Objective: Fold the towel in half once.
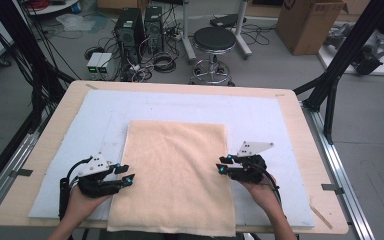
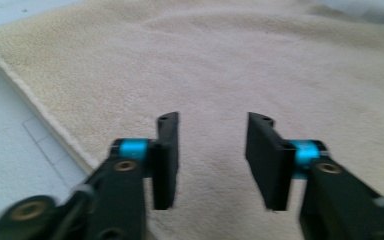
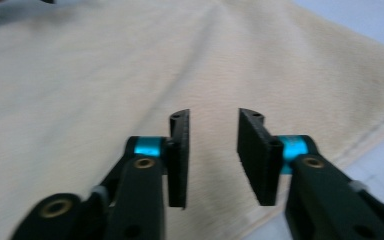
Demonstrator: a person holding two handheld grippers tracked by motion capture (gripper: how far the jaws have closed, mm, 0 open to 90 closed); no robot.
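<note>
A cream towel (image 1: 175, 175) lies flat on the pale blue mat (image 1: 260, 115), its near end hanging over the table's front edge. My left gripper (image 1: 128, 178) hovers at the towel's left edge, pointing right across it. Its jaws stand apart with nothing between them, over the towel (image 2: 230, 70) in the left gripper view. My right gripper (image 1: 221, 166) sits at the towel's right edge, pointing left. Its jaws are also apart and empty above the towel (image 3: 105, 75), whose hem runs at the lower right of the right gripper view.
The wooden table (image 1: 300, 120) carries the mat. Beyond its far edge stand a black stool (image 1: 214, 42), two computer towers (image 1: 139, 27) with cables, and a cardboard box (image 1: 307, 22). Black frame posts (image 1: 340, 60) rise at the right.
</note>
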